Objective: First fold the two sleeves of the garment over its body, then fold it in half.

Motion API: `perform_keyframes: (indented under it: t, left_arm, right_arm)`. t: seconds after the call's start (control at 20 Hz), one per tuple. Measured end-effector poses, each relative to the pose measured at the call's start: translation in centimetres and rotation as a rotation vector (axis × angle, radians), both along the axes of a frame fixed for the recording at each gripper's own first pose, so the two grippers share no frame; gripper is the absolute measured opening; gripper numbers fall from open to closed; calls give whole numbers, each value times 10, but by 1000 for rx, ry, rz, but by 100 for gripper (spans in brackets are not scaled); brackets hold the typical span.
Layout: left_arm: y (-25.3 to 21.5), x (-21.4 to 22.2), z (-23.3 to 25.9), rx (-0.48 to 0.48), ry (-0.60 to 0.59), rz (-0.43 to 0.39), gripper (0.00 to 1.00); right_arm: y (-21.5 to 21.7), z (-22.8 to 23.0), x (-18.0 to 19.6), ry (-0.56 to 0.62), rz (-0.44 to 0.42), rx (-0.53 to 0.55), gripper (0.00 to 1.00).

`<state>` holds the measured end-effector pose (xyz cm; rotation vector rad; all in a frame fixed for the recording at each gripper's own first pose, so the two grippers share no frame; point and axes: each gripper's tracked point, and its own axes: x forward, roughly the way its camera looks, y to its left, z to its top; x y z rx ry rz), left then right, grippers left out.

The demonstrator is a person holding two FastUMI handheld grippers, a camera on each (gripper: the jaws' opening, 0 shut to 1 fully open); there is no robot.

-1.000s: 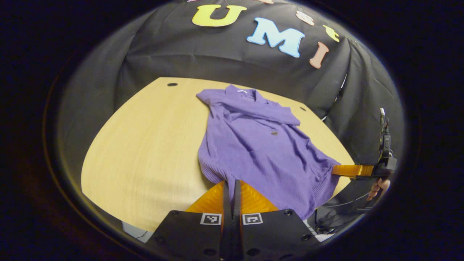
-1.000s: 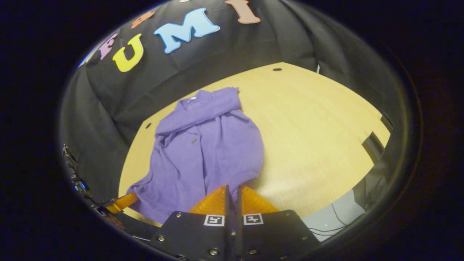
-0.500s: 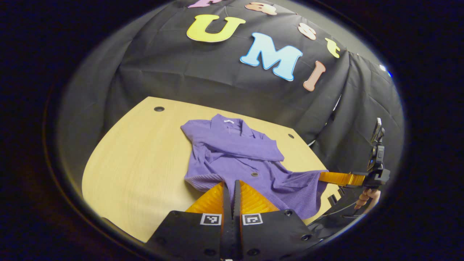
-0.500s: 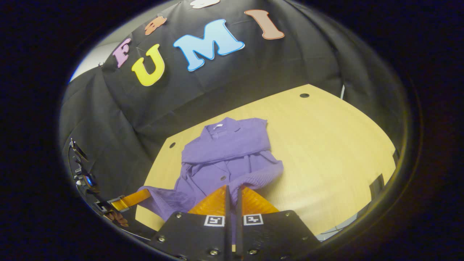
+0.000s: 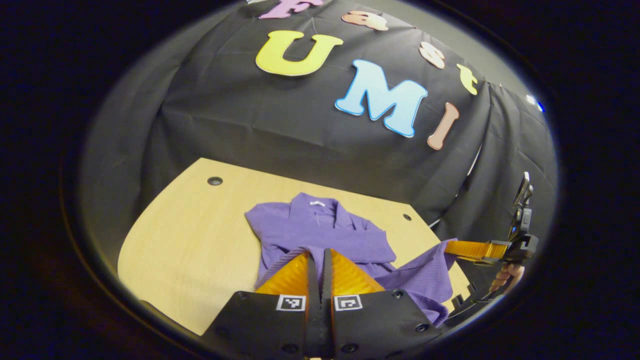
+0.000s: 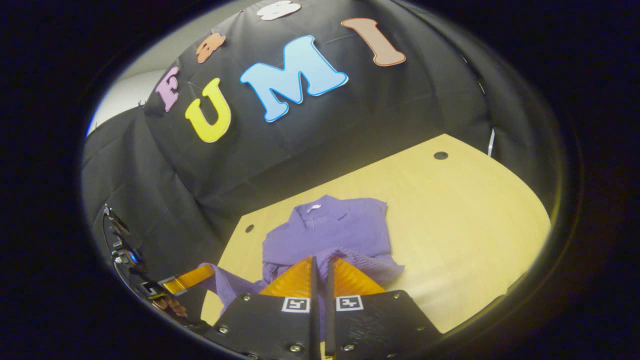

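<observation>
The left gripper (image 5: 320, 257) has its jaws pressed together on the ribbed hem of the purple garment (image 5: 320, 232), with only a thin slit between the orange fingers (image 5: 290, 277). The right gripper (image 6: 320, 265) grips the other corner of the same hem in the same way, jaws closed on the cloth. Both corners are lifted off the tabletop (image 5: 190, 240), and the hem hangs between them. The far half of the garment, with its collar and the sleeves folded across the body, lies flat near the black cloth wall (image 5: 300, 125). A hand (image 5: 505, 277) holds the right gripper at the right edge of the left gripper view.
</observation>
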<state>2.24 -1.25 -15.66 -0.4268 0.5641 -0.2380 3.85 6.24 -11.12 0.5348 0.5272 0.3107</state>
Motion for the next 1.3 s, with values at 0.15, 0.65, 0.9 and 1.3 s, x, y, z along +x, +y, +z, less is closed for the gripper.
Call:
perform_keyframes:
  t: [0.15,0.65,0.9,1.3]
  left_arm:
    - [9,31,-7,52,6,23,6]
    - [15,141,2,133,-74,102,6]
    - [15,199,-3,178,-105,134,6]
    - [20,249,-20,249,-115,139,6]
  right_arm:
    - [-7,1,28,4,-4,2,4]
    - [-13,25,127,5,17,118,4]
    - [-11,26,177,-12,36,97,0]
    - [-8,10,221,-22,51,55,4]
